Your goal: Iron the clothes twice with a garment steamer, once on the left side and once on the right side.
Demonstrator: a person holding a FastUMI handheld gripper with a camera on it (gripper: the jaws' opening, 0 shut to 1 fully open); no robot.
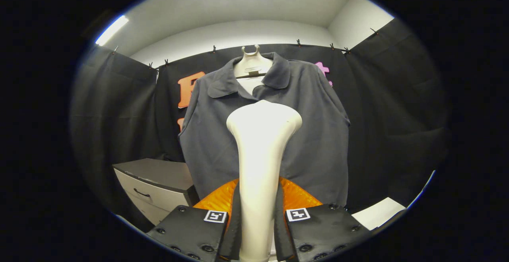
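Gripper view: hand-held gripper point(257, 222) clamps steamer point(260, 150); shirt point(318, 134) beyond.

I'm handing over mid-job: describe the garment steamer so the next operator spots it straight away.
Start at the dark grey collared shirt hanging on a white hanger against the booth's black cloth wall. In front of its middle stands the garment steamer, clamped between the gripper fingers. It is the only cream, glossy piece here, a slim neck flaring to a rounded head, unlike the grey drawer cabinet beside the shirt.
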